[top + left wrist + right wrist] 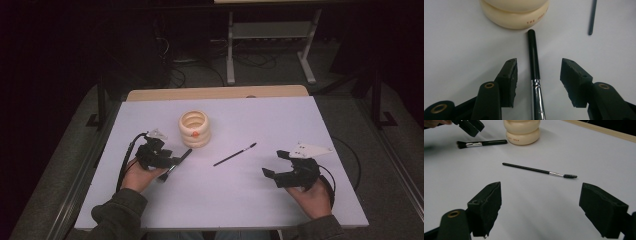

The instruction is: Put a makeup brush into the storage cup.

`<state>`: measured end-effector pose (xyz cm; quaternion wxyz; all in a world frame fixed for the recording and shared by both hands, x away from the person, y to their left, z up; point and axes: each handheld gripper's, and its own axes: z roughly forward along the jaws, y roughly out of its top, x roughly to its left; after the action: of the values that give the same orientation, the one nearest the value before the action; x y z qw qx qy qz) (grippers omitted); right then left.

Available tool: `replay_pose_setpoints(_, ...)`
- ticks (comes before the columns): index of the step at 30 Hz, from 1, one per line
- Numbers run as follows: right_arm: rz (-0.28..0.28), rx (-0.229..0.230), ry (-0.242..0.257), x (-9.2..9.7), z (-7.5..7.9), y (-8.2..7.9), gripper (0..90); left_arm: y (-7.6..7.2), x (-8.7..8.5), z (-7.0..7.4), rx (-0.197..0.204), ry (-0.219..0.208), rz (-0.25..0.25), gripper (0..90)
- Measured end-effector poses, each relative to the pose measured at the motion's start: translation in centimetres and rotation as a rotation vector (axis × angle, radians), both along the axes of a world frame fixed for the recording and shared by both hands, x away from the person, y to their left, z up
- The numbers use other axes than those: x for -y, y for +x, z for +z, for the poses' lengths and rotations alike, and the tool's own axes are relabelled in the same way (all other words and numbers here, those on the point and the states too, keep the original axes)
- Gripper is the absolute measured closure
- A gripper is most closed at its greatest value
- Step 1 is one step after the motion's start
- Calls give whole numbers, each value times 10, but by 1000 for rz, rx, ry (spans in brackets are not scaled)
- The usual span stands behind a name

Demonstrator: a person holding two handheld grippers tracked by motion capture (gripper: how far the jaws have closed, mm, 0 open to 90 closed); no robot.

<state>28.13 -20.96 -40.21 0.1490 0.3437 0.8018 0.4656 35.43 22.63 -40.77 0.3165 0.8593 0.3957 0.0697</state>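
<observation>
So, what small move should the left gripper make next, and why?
Probably close the left gripper on the black makeup brush. The brush lies flat on the white table, its handle between the open jaws with a gap on each side, and its end points at the cream ribbed holder.

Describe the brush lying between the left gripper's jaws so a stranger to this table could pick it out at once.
Start at the cream ribbed holder standing near the middle of the white table. Right beside its base, toward the left gripper, lies the makeup brush between that gripper's open jaws, untouched by the pads. Its thick black handle, silver ferrule and bushy head set it apart from the thin spoolie wand lying alone at the table's centre.
</observation>
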Motion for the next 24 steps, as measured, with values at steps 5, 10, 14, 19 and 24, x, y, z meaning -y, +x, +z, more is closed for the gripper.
replay_pose_setpoints(5, 1, -4, -2, 0, -1, 1, 171, 4, 4, -1, -17, 14, 19, 490)
replay_pose_setpoints(10, 1, -8, -5, -1, -1, 1, 172, 8, 10, -5, -34, 48, 8, 522)
replay_pose_setpoints(14, 2, -8, -3, 0, -2, 2, 171, 11, 16, -8, -50, 65, 0, 555)
replay_pose_setpoints(19, 7, -8, -6, 0, -2, 2, 172, 15, 19, -12, -58, 89, 8, 600)
replay_pose_setpoints(24, 6, -9, -2, 0, -2, 2, 172, 16, 21, -14, -73, 108, -4, 644)
